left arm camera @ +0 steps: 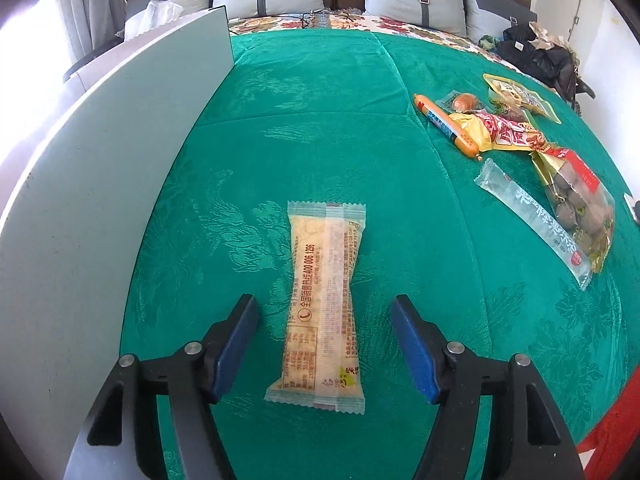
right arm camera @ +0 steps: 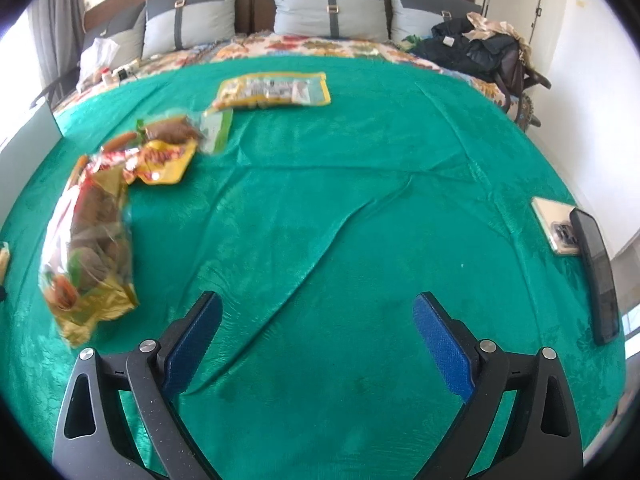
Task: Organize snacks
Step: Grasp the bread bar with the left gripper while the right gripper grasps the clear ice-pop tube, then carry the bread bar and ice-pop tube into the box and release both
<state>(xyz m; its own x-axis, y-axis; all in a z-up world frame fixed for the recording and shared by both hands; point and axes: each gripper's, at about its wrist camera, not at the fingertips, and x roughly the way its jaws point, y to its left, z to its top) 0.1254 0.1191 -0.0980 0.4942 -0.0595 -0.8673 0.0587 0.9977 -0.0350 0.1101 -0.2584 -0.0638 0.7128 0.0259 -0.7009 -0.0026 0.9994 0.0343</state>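
A long pale-yellow snack bar [left arm camera: 322,304] lies lengthwise on the green bedspread [left arm camera: 320,128]. My left gripper [left arm camera: 324,312] is open just above it, one blue pad on each side of its middle. A pile of snacks lies at the right: an orange sausage stick [left arm camera: 447,125], a red-and-yellow packet [left arm camera: 505,132], a clear long bar [left arm camera: 534,222], a bag of brown balls [left arm camera: 580,204] and a yellow-edged pouch [left arm camera: 520,96]. My right gripper [right arm camera: 318,320] is open and empty over bare bedspread [right arm camera: 360,200]. The same bag of balls [right arm camera: 90,248] and pouch [right arm camera: 274,90] lie to its left and far ahead.
A grey-white board [left arm camera: 92,184] stands along the left of the bedspread. Two phones [right arm camera: 576,248] lie at the right edge. Grey pillows [right arm camera: 328,10] and dark clothes [right arm camera: 476,50] are at the bed's head.
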